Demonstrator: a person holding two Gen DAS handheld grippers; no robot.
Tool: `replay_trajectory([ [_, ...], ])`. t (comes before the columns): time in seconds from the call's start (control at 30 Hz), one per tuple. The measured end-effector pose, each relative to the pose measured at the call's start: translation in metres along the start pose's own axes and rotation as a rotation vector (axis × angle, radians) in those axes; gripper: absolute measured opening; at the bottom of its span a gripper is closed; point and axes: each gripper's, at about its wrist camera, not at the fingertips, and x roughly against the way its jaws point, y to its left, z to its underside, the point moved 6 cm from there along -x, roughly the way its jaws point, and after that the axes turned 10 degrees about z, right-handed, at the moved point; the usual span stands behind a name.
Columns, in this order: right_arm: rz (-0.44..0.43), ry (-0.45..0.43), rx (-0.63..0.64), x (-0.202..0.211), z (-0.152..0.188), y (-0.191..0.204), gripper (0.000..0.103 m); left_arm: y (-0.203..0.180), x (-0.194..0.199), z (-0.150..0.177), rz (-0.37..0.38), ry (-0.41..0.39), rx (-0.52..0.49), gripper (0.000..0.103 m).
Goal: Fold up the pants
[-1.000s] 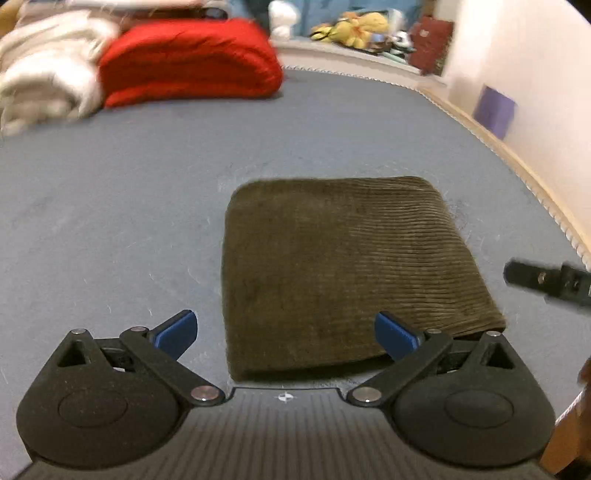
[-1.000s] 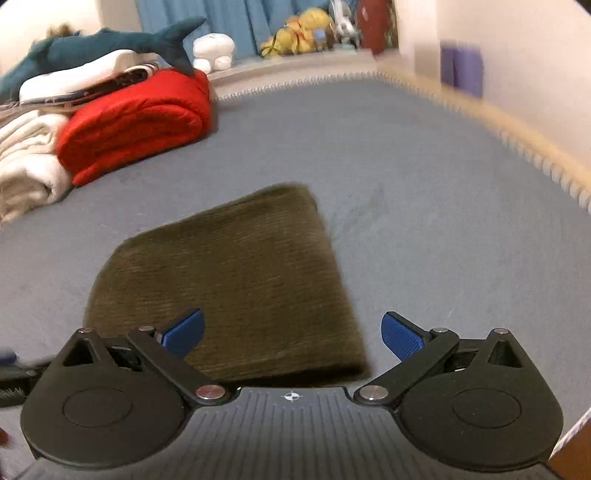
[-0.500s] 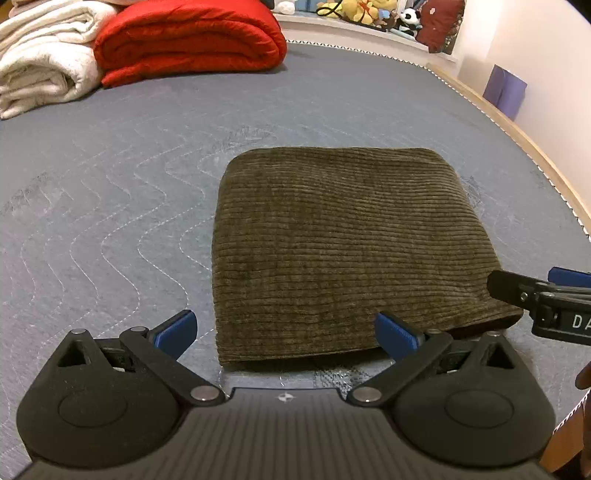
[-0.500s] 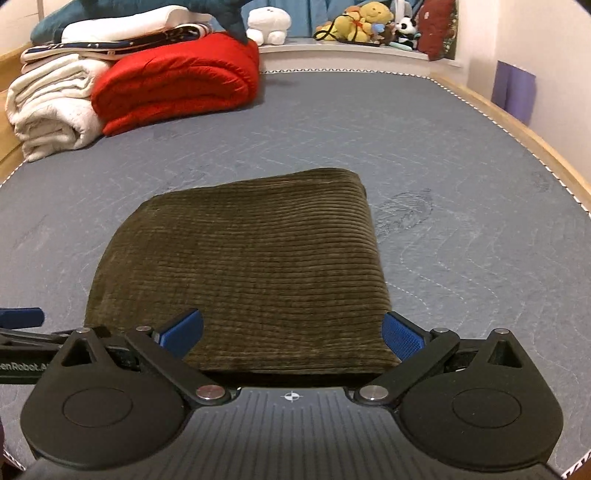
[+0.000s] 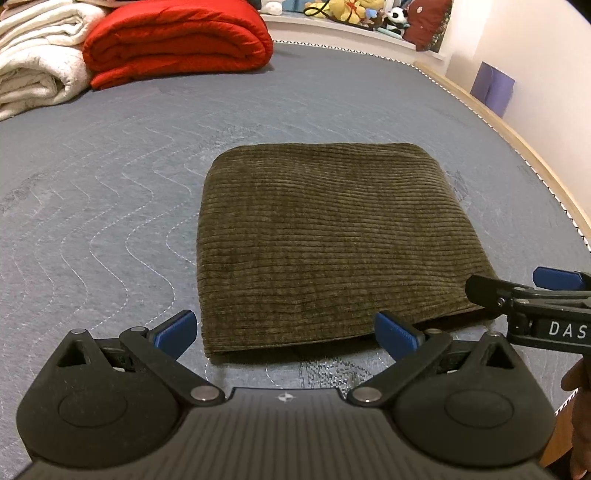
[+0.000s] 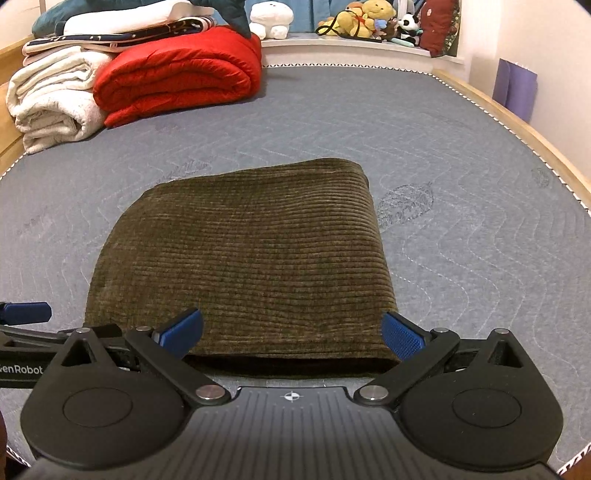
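Note:
The olive-brown corduroy pants (image 5: 332,236) lie folded into a compact rectangle on the grey quilted mattress (image 5: 110,177); they also show in the right wrist view (image 6: 251,254). My left gripper (image 5: 286,332) is open and empty, hovering just in front of the fold's near edge. My right gripper (image 6: 291,332) is open and empty, also just short of the near edge. The right gripper also shows at the right edge of the left wrist view (image 5: 535,302). The left gripper shows at the left edge of the right wrist view (image 6: 26,317).
A rolled red quilt (image 5: 177,40) and folded white blankets (image 5: 37,74) lie at the far left of the mattress. Plush toys (image 6: 362,18) sit on the far ledge. A wooden bed rail (image 5: 517,140) and a wall run along the right side.
Both grippers have drawn back slightly toward me and steadied; the blur is gone. The pants lie as before, and both grippers stay open.

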Motion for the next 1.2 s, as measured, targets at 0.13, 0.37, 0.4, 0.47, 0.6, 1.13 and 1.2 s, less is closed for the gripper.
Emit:
replay_trajectory([
  [0.13, 0.009, -0.002, 0.008, -0.001, 0.001, 0.002, 0.102, 0.002, 0.001, 0.0, 0.0, -0.002, 0.007, 0.103],
  [0.37, 0.018, 0.001, 0.018, -0.002, 0.003, 0.008, 0.102, 0.001, 0.002, -0.001, 0.005, 0.001, 0.006, 0.103],
  [0.4, 0.018, 0.0, 0.02, -0.002, 0.003, 0.008, 0.102, 0.001, 0.002, -0.001, 0.005, 0.001, 0.007, 0.103],
  [0.47, 0.018, -0.002, 0.021, -0.002, 0.002, 0.008, 0.102, 0.0, 0.002, -0.001, 0.006, 0.0, 0.006, 0.103],
  [0.6, 0.019, -0.003, 0.022, -0.002, 0.002, 0.009, 0.102, -0.001, 0.002, -0.001, 0.008, -0.003, 0.002, 0.103],
  [1.13, 0.028, -0.001, 0.024, -0.002, 0.003, 0.011, 0.102, 0.0, 0.003, -0.001, 0.016, -0.004, 0.003, 0.103],
  [1.2, 0.024, -0.002, 0.023, -0.001, 0.003, 0.011, 0.102, 0.001, 0.002, -0.001, 0.016, -0.001, 0.003, 0.103],
])
